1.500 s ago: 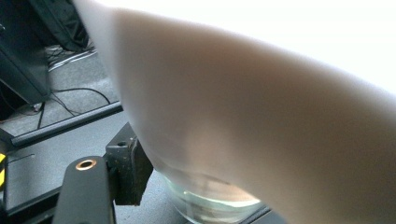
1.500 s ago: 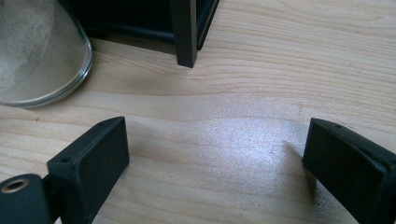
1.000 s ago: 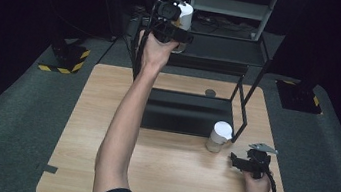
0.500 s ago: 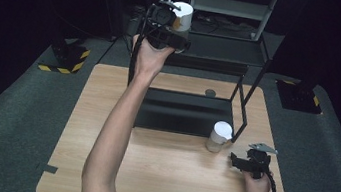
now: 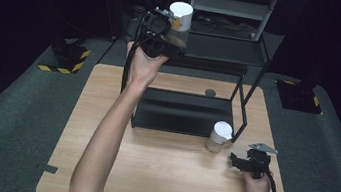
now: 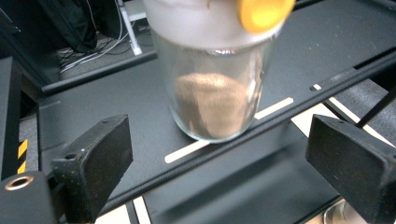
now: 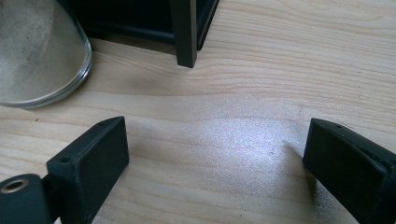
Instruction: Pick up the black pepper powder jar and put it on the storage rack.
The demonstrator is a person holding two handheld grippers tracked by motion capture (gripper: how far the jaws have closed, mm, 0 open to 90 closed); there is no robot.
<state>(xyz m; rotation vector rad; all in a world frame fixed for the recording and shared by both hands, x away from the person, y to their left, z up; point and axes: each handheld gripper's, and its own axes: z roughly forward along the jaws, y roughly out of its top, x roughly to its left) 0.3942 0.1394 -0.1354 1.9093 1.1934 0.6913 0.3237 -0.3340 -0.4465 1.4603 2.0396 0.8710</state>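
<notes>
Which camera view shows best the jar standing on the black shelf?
The left gripper view: the jar is close, with brown powder inside and a white lid. The high view shows it small, behind the left hand-held gripper. The right gripper view shows another jar.

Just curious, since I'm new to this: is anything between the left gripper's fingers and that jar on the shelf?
No. In the left gripper view the fingers stand apart with bare black shelf between them and the jar.

Clear glossy glass jar (image 6: 212, 100), matt black metal shelf (image 6: 107, 100), pale wood-grain table (image 7: 243, 93).
</notes>
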